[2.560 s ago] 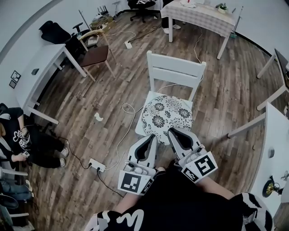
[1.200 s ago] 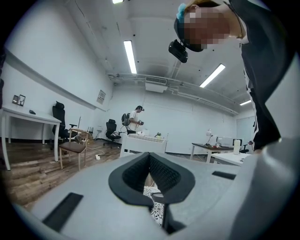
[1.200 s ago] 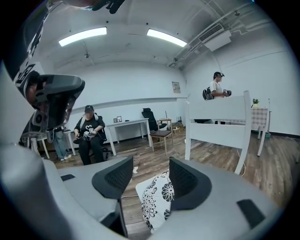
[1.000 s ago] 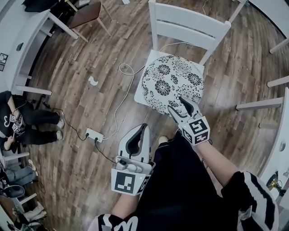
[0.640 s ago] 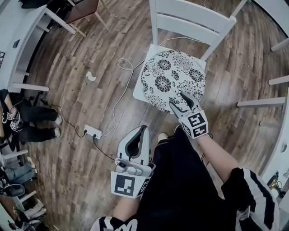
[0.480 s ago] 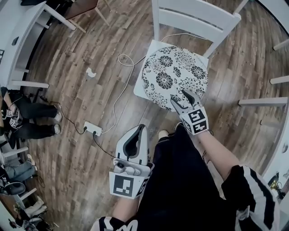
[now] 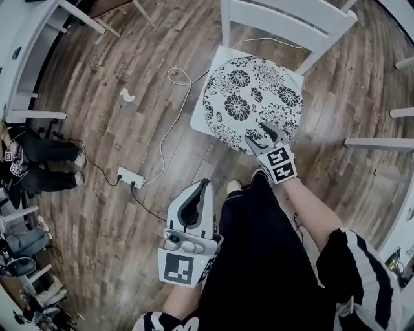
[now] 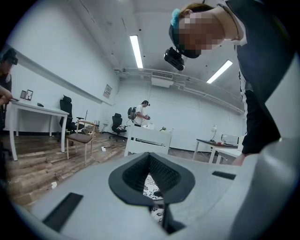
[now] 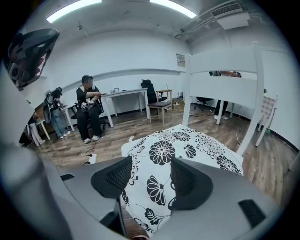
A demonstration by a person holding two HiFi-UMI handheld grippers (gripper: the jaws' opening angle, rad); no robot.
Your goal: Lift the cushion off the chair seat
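One round white cushion with black flower print [image 7: 251, 98] on one white wooden chair [image 7: 284, 18], right gripper [image 7: 264, 134] at its 5 o'clock edge, jaws apart, left gripper [image 7: 206, 185] at 7 o'clock, jaws together

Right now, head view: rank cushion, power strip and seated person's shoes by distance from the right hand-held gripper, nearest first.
1. Cushion, right at the right hand-held gripper.
2. Power strip, floor to the left.
3. Shoes, far left edge.

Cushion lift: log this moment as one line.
phase: reach | right gripper: open, at cushion near edge | left gripper: shut, empty, held back | cushion: flat on chair
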